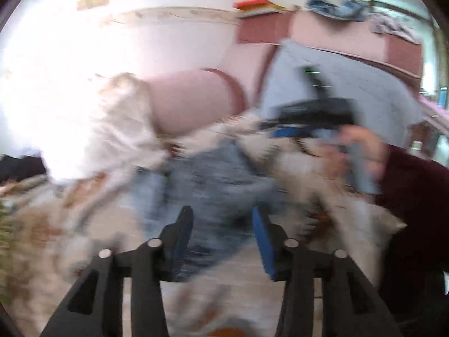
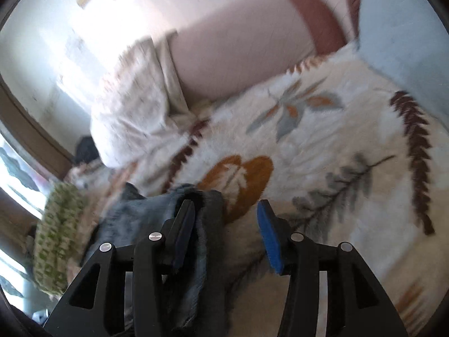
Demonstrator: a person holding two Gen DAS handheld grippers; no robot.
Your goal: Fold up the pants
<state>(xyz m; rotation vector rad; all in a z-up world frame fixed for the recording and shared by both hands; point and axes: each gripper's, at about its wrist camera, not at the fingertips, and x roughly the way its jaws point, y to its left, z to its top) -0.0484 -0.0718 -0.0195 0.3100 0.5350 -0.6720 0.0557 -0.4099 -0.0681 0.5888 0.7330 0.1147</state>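
Observation:
Blue denim pants (image 1: 213,185) lie bunched on a leaf-patterned blanket (image 1: 294,286), blurred by motion. My left gripper (image 1: 223,219) is open, its blue-padded fingers spread just above the near edge of the denim. My right gripper (image 2: 227,210) is open; a dark fold of the pants (image 2: 157,207) lies against its left finger (image 2: 183,224) and drapes under it. The right gripper also shows in the left wrist view (image 1: 317,112), held by a hand at the far end of the pants.
The blanket (image 2: 322,140) covers a bed. A pink bolster (image 2: 238,47) and a white pillow (image 2: 132,106) lie at its head. A green knitted item (image 2: 59,238) sits at left. A grey cushion (image 1: 345,90) and more clothes (image 1: 334,7) lie behind.

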